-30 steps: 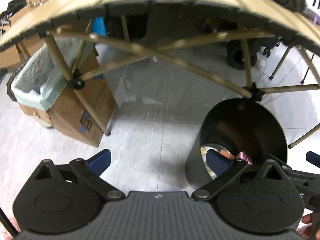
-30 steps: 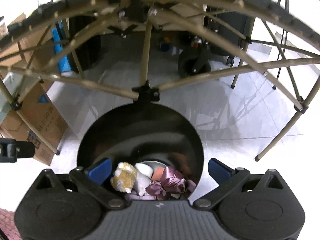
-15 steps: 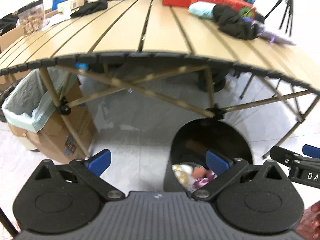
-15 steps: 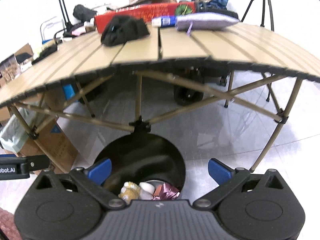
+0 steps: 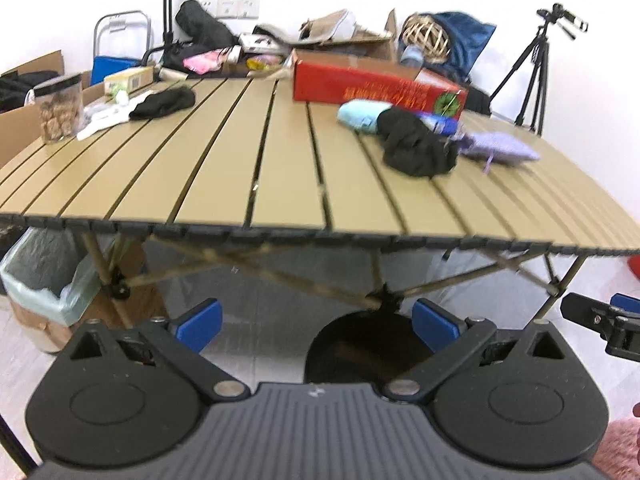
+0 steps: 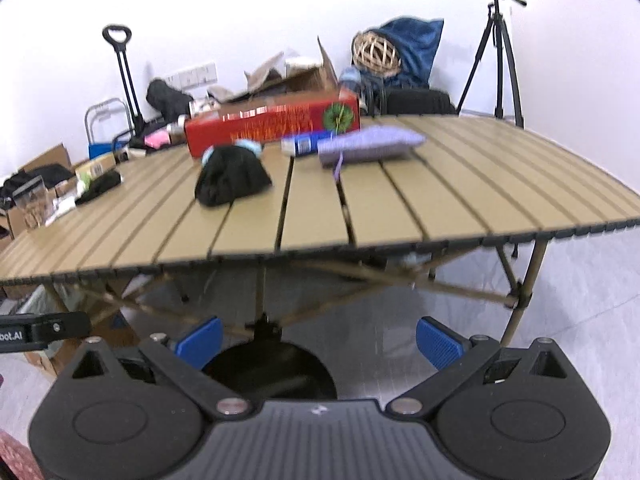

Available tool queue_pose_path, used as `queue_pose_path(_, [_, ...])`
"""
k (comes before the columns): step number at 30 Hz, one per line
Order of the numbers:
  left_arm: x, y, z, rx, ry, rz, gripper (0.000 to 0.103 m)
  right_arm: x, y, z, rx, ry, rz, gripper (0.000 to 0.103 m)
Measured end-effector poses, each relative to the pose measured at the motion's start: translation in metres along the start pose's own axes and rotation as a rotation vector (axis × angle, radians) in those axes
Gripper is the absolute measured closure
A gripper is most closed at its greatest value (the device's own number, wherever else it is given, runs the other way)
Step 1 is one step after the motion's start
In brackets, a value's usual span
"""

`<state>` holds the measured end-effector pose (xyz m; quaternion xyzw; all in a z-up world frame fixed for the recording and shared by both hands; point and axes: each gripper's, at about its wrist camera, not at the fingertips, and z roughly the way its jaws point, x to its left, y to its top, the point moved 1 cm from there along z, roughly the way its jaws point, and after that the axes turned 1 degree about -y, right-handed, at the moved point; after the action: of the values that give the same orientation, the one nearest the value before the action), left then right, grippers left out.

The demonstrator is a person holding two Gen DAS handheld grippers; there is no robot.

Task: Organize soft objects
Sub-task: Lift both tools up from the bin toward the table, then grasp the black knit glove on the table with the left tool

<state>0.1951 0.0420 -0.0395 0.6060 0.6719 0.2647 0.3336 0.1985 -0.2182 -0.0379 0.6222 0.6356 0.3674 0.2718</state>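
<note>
A black bin stands on the floor under the table's near edge, seen in the left wrist view (image 5: 360, 344) and the right wrist view (image 6: 272, 368); its contents are hidden now. On the slatted tan table (image 5: 280, 168) lie a crumpled black cloth (image 5: 416, 148) (image 6: 232, 180), a light blue soft item (image 5: 360, 114), a lavender pouch (image 5: 500, 148) (image 6: 368, 144) and another black cloth (image 5: 164, 104) at far left. My left gripper (image 5: 316, 324) and right gripper (image 6: 320, 338) both hang open and empty in front of the table, above the bin.
A long red box (image 5: 376, 84) and a clear jar (image 5: 60, 108) sit on the table. A lined cardboard box (image 5: 44, 292) stands on the floor at left. A tripod (image 6: 500, 48) and clutter stand behind the table.
Both grippers have risen from just above the bin, where soft toys showed inside, up to table height. The tabletop and its objects have come into view.
</note>
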Motion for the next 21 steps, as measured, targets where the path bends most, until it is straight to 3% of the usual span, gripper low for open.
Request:
queue_pose_path(10, [-0.021,0.032,-0.001,-0.082,-0.029,0.008,0.0,-0.001,0.041,-0.013,-0.143,0.012,0.016,0.0])
queue_pose_path(21, [-0.05,0.075,0.02,-0.132,-0.062,0.006,0.0,-0.004,0.081,0.004,-0.229,0.001,0.022,0.0])
